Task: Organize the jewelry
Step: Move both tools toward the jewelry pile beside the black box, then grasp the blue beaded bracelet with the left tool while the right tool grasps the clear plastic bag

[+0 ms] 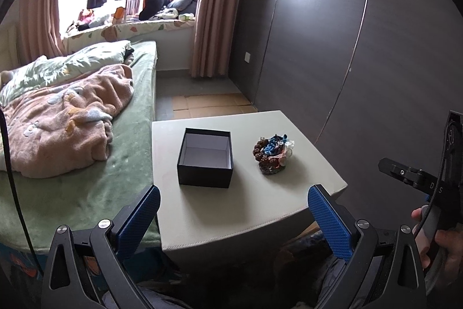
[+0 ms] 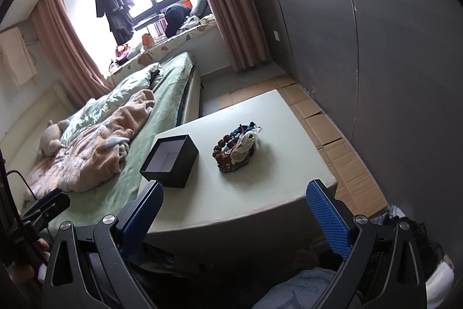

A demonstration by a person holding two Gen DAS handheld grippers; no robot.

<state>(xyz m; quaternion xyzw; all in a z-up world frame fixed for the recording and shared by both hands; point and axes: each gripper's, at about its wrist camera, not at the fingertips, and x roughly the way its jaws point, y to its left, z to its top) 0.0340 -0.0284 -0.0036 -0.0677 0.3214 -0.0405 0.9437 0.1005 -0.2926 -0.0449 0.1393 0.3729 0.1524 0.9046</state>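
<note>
Sitting mid-frame on the pale table (image 1: 202,210) are one open black box (image 1: 206,161) and, to its right, one heap of jewelry (image 1: 272,155); both the left gripper (image 1: 233,219) and right gripper (image 2: 234,217) hang spread apart at the bottom, holding nothing.

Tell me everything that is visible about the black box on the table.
The black box is rectangular, with matte black outer walls that look like cardboard and a white lining inside. It has no lid on it and appears empty. It stands upright on the pale table, on the side nearer the bed, apart from the jewelry pile. Nothing else touches it.
</note>
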